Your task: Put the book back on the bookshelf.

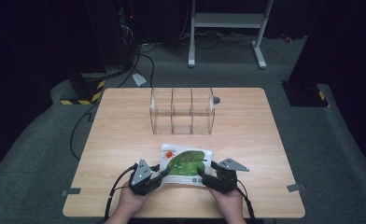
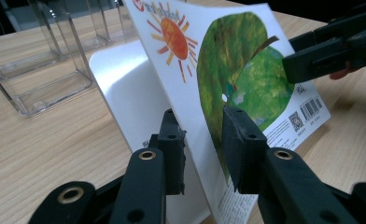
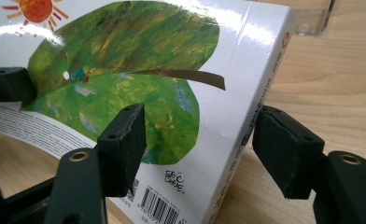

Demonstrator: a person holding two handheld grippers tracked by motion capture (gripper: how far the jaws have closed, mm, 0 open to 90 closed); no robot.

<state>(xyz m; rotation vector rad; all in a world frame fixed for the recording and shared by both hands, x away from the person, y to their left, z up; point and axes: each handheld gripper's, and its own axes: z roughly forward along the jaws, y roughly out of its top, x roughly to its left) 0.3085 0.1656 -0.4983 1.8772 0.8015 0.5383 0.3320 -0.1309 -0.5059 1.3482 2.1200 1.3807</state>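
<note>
A picture book with a green leaf and an orange sun on its cover lies near the table's front edge. My left gripper is at the book's left edge. In the left gripper view its jaws straddle the raised cover, one under it and one over it, with a gap left between them. My right gripper is at the book's right side. Its jaws stand wide apart around the spine edge, one over the cover and one outside the spine.
A clear plastic organizer with three compartments stands behind the book, toward the table's far edge. A small grey disc lies beside its right end. Bare wooden tabletop spreads to both sides.
</note>
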